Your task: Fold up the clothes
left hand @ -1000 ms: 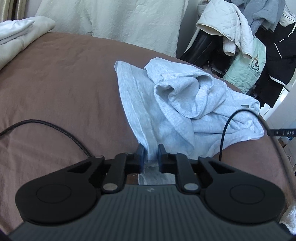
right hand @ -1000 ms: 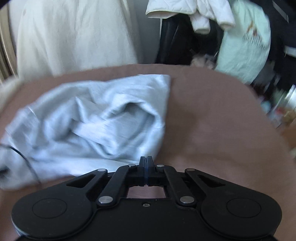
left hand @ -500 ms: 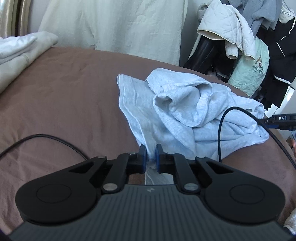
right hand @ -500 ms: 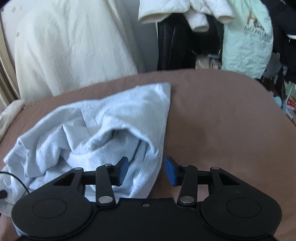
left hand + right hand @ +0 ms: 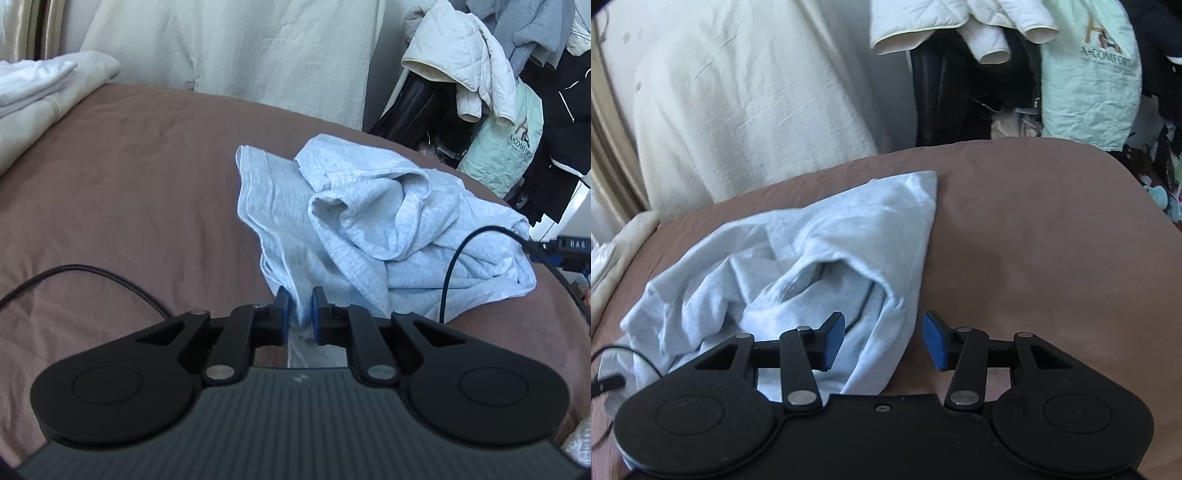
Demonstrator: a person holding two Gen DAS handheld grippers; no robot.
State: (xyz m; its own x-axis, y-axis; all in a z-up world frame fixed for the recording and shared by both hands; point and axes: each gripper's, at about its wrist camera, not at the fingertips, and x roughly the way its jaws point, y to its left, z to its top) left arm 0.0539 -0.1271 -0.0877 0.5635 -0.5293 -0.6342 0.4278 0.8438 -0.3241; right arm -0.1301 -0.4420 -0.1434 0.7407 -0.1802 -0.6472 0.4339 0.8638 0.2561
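Observation:
A crumpled light grey garment [image 5: 369, 221] lies in a heap on the brown bed cover [image 5: 129, 177]. My left gripper [image 5: 300, 312] is shut on the garment's near edge, with the fabric pinched between its blue pads and pulled up a little. In the right wrist view the same garment [image 5: 798, 258] lies to the left. My right gripper [image 5: 883, 339] is open with its blue pads wide apart, and the garment's near right corner lies between them. It holds nothing.
Folded white and cream bedding [image 5: 40, 96] lies at the bed's far left. A cream sheet [image 5: 236, 44] hangs behind the bed. A rack of coats and a mint bag [image 5: 506, 147] stands at the far right. Black cables [image 5: 85, 273] trail over the cover.
My right gripper was shut and empty a second ago and has opened wide around the garment's corner. My left gripper has kept its hold and lifted the edge slightly.

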